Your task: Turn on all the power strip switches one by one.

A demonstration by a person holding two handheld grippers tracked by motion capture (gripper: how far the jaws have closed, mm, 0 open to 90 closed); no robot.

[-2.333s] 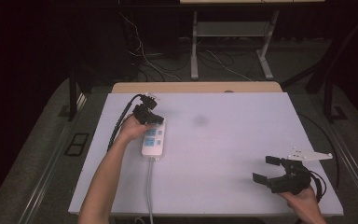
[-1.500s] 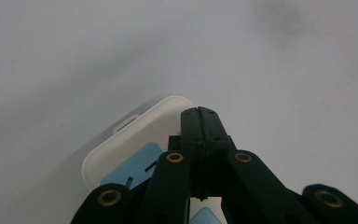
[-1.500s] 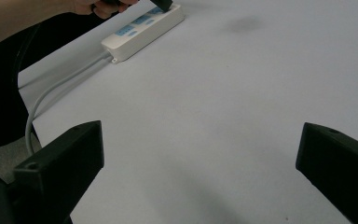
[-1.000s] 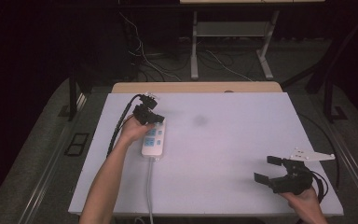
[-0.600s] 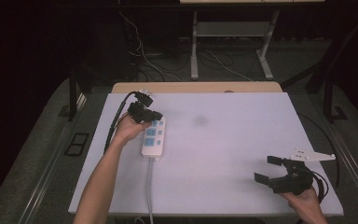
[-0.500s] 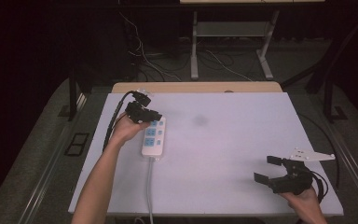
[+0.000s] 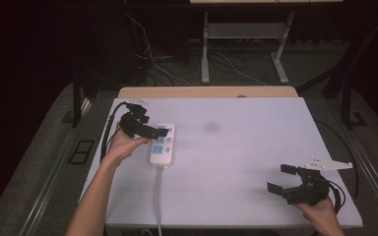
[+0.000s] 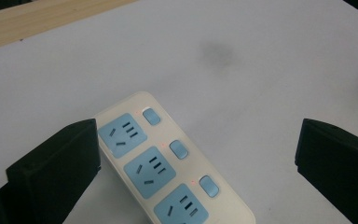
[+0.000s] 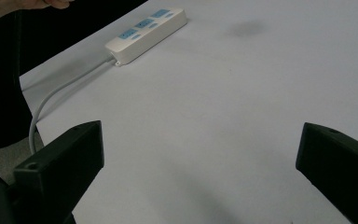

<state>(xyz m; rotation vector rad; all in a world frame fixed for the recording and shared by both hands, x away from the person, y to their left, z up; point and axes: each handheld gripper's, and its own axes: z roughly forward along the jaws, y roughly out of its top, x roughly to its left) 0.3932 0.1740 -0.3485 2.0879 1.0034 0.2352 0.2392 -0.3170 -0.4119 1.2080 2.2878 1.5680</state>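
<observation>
Left tongs point(image 7: 150, 132) hang spread wide, their jaws having just been opening, nothing pinched; the white power strip point(image 7: 162, 143) lies flat on the worktop point(image 7: 236, 147) under their tips. Right tongs point(image 7: 283, 178), well apart from it, are spread too and empty.

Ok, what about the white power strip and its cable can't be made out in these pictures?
- White three-socket power strip: its near end is cut off by the bottom edge of the left hand-held gripper view.
- Grey power cable: leaves the white table at its near edge in the high view; its plug end is out of frame.
- Blue switches: too small in the high view to read their positions.
</observation>
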